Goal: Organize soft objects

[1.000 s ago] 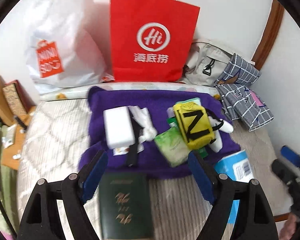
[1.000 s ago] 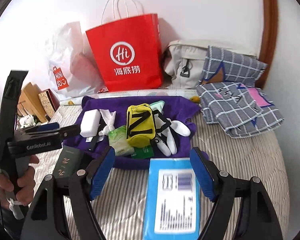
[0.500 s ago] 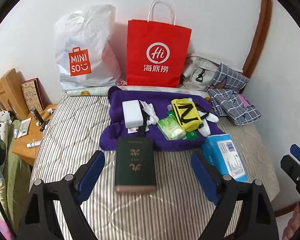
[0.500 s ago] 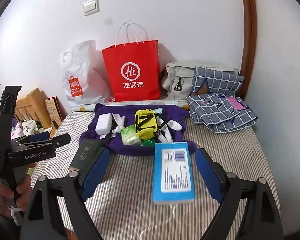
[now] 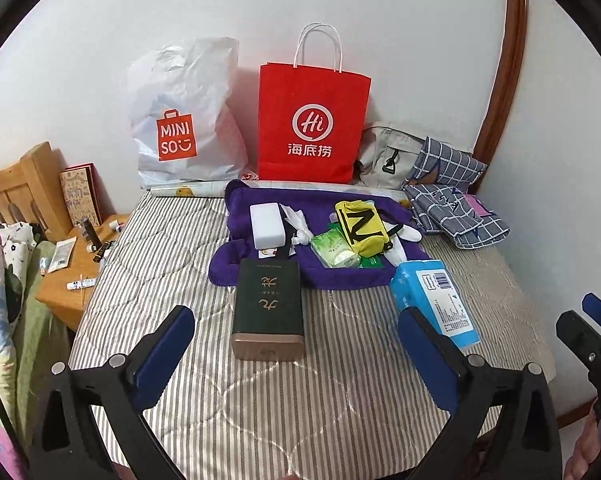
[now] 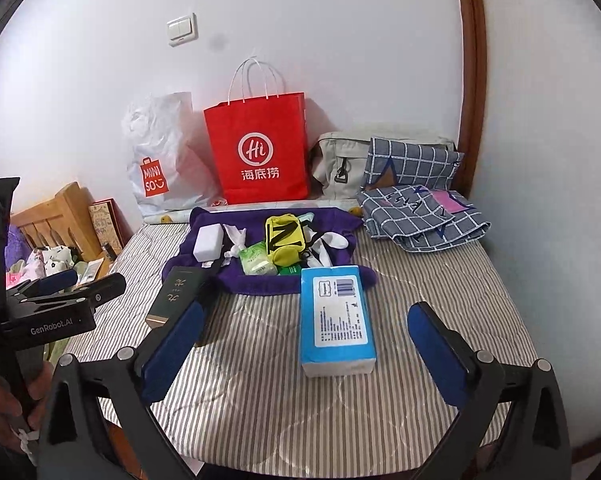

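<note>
Jaws of both grippers, just opened wide, hold nothing above striped quilted mattress (image 5: 172, 280) and fuzzy purple towel (image 5: 332, 276).

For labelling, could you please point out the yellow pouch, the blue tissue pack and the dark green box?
yellow pouch (image 5: 360, 228), left wrist view, black-lettered top.
blue tissue pack (image 6: 336, 312), right wrist view, white label.
dark green box (image 5: 268, 300), left wrist view, lid.

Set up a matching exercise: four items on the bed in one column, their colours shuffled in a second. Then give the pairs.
Items:
1. paper bag with the Hi logo
2. zip pouch marked N
3. tissue pack with the barcode
4. towel under the small items

Colours:
A. purple
B. light blue
C. red
D. yellow

Pairs: 1-C, 2-D, 3-B, 4-A
</note>
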Tool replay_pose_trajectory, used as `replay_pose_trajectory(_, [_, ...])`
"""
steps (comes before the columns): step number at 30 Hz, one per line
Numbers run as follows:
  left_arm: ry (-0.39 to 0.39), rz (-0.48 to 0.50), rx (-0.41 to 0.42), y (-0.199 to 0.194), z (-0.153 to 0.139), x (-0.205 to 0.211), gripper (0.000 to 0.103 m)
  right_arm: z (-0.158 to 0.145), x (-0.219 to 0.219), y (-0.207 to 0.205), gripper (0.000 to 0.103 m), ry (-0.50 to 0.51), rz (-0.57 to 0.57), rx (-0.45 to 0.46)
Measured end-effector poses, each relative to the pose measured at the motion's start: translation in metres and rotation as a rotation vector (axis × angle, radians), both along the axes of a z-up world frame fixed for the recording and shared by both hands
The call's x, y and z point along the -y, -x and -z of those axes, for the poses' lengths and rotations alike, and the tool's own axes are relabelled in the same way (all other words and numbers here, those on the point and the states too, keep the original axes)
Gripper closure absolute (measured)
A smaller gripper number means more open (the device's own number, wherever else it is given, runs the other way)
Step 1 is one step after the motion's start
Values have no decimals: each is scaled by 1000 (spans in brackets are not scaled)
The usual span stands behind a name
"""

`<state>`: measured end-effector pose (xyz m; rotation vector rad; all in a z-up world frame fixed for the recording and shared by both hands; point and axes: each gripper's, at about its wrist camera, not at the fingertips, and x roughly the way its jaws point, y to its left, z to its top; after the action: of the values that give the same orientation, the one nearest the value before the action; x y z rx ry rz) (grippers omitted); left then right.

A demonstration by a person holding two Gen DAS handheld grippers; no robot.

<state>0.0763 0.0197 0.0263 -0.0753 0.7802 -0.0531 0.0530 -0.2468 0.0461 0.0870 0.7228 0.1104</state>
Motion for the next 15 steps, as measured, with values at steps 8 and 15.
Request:
replay_pose_trajectory(8, [-4,-16,6,12,-3,-1,0,-2,-1,8,2,-4,-5,-1])
replay_pose_trajectory(15, [-9,-13,8,16,-4,1,0,-3,2,13,2,-5,5,3])
